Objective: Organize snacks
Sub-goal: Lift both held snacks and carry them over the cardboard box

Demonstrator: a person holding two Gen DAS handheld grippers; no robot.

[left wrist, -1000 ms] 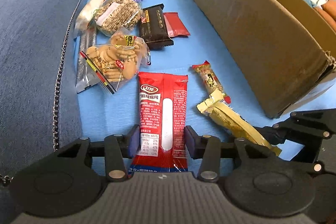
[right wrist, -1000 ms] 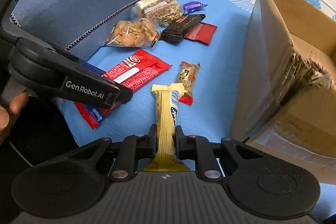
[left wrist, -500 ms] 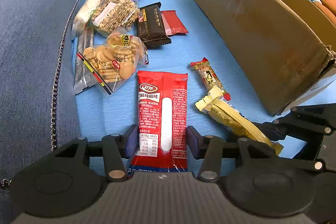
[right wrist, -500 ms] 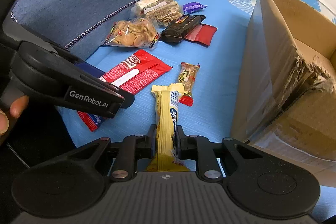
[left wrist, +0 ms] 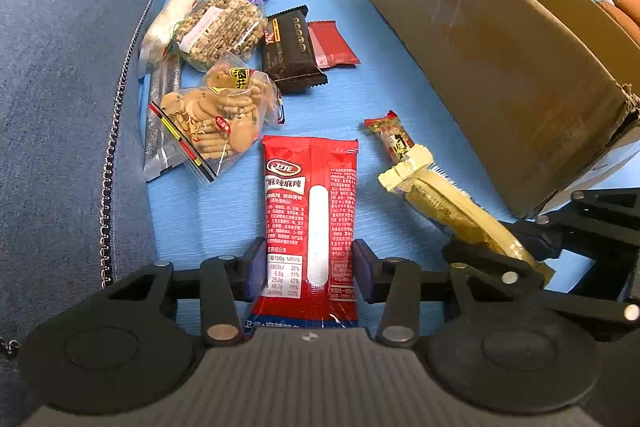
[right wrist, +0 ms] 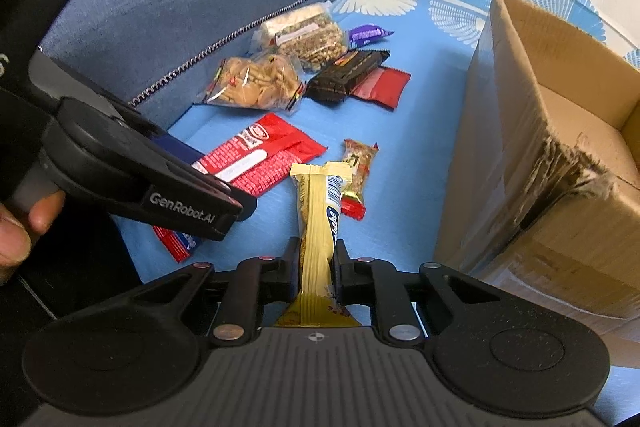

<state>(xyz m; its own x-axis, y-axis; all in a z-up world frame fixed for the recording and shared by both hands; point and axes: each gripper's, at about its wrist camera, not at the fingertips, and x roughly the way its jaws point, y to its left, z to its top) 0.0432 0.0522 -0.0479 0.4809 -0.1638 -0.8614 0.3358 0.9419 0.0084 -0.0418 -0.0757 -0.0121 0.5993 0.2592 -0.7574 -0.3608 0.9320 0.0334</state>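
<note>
Our left claw (left wrist: 310,267) is closing around the red pack (left wrist: 310,211), pads touching; right claw (right wrist: 316,265) pinches the yellow bar (right wrist: 318,223).

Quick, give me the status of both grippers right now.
Left gripper: jaws closing around the red snack packet, pads at its edges.
Right gripper: shut on the yellow snack bar.

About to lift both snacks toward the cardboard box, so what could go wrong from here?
1. The left hand-held gripper is closing on the wide red foil snack packet; the flat pack may buckle or slip.
2. The right hand-held gripper pinches only the near end of the long yellow wrapped bar, so it may droop and catch the brown cardboard box wall.
</note>
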